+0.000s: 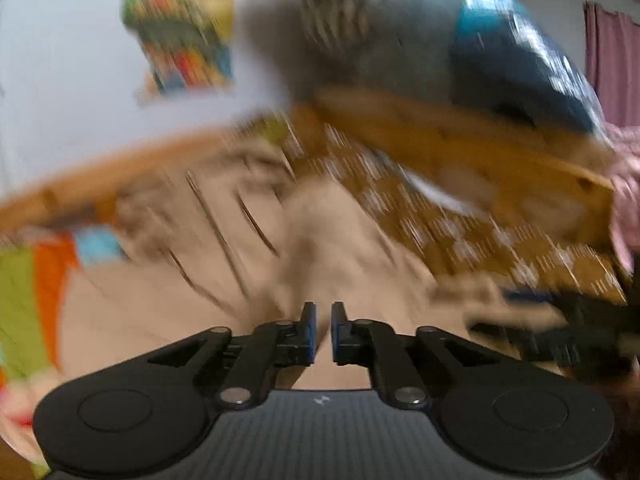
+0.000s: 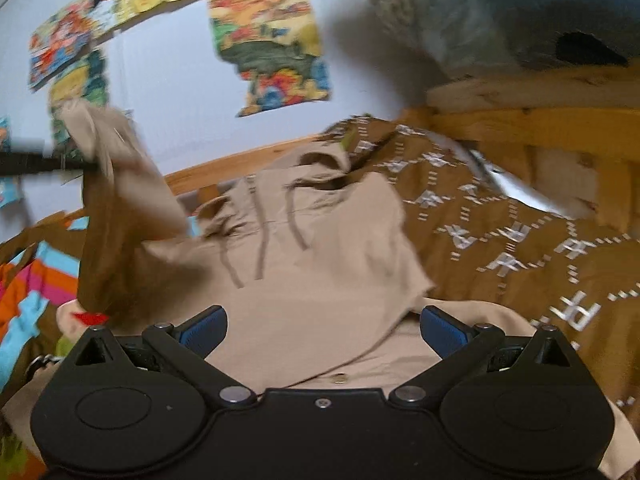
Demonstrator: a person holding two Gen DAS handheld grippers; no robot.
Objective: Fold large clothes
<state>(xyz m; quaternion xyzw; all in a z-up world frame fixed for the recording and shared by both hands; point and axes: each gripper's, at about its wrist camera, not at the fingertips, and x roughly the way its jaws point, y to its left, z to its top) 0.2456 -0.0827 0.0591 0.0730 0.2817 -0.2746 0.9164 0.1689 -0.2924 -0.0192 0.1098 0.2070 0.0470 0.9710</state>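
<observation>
My big bed has a brown blanket with white marks (image 2: 500,240) spread over it. A light wooden bed frame (image 2: 540,120) runs along the far side. The pale wall (image 2: 172,92) behind it has bright cartoon posters (image 2: 272,44) stuck on it.

On the blanket lies the large beige hoodie made of soft cloth (image 2: 320,280). Its hood and two cords point to the wall. One part of it, maybe a sleeve, is up in the air at the left side of my right camera's view, beside a thin black thing. I cannot tell what holds it up there.

A stripy cloth in orange, blue and pink (image 2: 28,280) peeks out at the left edge.

My right gripper (image 2: 324,332) is wide apart, with blue pads. It has nothing in it and sits just over the near edge of the hoodie.

My left gripper (image 1: 323,332) is nearly closed, with only a thin gap. Its view is very blurry. I see beige cloth behind the gap, but I cannot tell if any is pinched in it.
</observation>
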